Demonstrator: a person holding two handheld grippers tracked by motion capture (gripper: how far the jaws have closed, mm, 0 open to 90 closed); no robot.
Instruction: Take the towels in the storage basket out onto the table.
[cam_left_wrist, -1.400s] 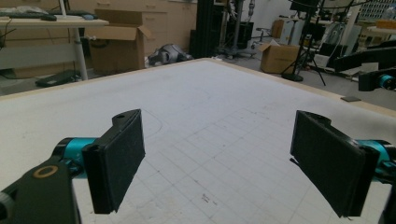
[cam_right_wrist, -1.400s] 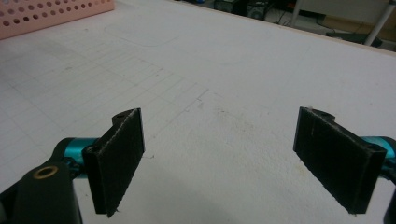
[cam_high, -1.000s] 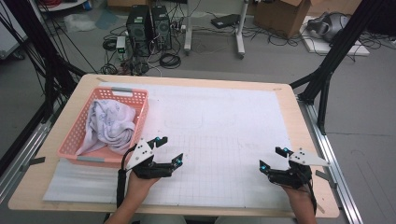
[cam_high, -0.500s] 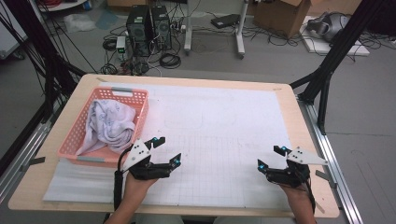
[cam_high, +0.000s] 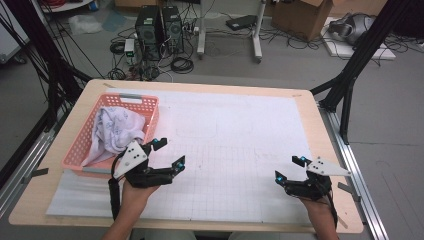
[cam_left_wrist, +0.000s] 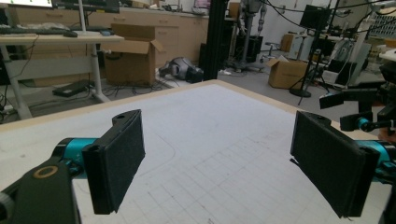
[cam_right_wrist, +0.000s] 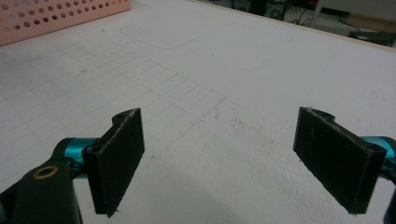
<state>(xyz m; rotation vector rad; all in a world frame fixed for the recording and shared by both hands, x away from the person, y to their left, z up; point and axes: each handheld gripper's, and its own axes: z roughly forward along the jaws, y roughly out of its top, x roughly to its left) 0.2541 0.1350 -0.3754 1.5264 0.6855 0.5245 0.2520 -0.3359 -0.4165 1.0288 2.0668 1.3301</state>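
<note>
Left hand-held gripper (cam_high: 167, 154) drifted slightly toward basket (cam_high: 87, 140) since earlier frame; right hand-held gripper (cam_high: 290, 168) barely shifted. Both released, jaws wide, empty. Cloth (cam_high: 116, 131) heaped inside basket: judged light, soft, limp. Pinch raised fold at heap top.

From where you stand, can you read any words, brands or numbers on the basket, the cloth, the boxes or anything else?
None can be read.
The cloth in the pink basket bears a faint print, too blurred to read.
The cardboard boxes show no legible label.
</note>
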